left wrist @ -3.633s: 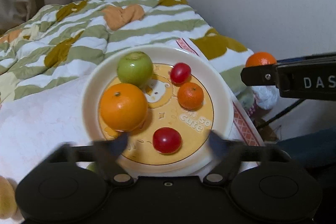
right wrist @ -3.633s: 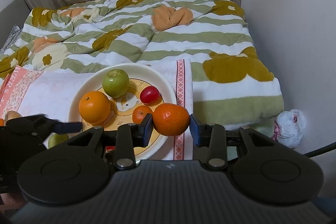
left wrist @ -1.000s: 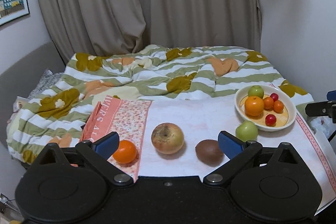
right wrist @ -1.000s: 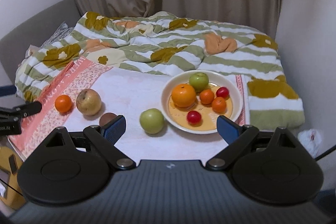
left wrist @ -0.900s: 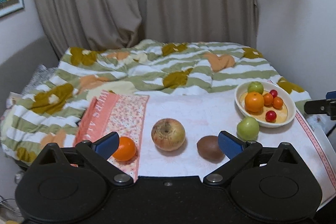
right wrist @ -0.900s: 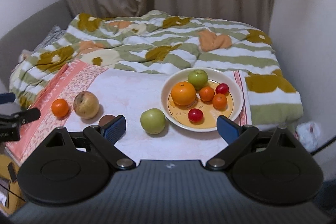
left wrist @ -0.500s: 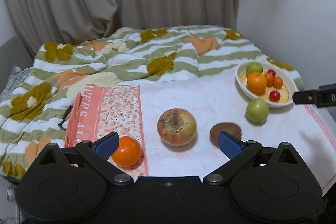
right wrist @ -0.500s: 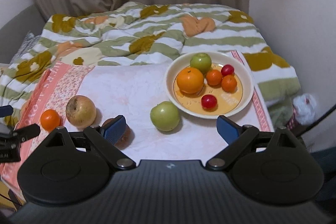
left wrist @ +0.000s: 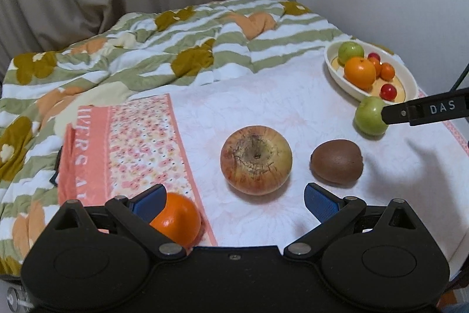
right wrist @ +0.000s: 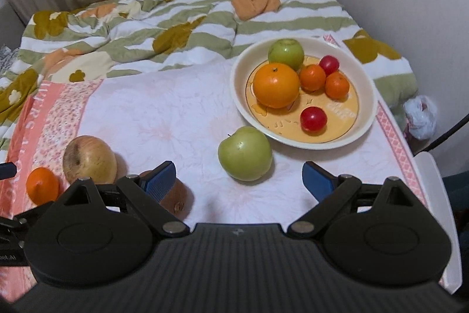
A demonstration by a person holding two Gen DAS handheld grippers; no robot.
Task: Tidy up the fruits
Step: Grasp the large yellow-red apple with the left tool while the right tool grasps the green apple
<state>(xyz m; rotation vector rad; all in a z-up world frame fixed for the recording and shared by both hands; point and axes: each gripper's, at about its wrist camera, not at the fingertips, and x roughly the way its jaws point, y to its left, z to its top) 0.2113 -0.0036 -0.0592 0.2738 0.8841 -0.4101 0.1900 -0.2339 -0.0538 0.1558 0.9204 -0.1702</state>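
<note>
A cream bowl (right wrist: 370, 119) (left wrist: 410, 84) holds a large orange (right wrist: 276, 84), a green apple, two small oranges and two red fruits. On the white cloth lie a loose green apple (right wrist: 244, 153) (left wrist: 370, 116), a brown kiwi (left wrist: 337, 161) (right wrist: 176, 197), a reddish-yellow apple (left wrist: 256, 159) (right wrist: 89, 160) and a small orange (left wrist: 177, 220) (right wrist: 42, 185). My left gripper (left wrist: 233, 203) is open just short of the reddish-yellow apple, its left finger against the small orange. My right gripper (right wrist: 239, 181) is open, just short of the green apple.
A pink flowered cloth (left wrist: 129, 143) covers the left part of the surface. A striped green, white and orange quilt (right wrist: 181, 19) lies behind. Curtains and a white wall stand at the back. A white plastic bag (right wrist: 420, 116) sits low at the right.
Both grippers have come lower and closer to the loose fruit; the right gripper, earlier shut on a small orange, is now open and that orange lies in the bowl.
</note>
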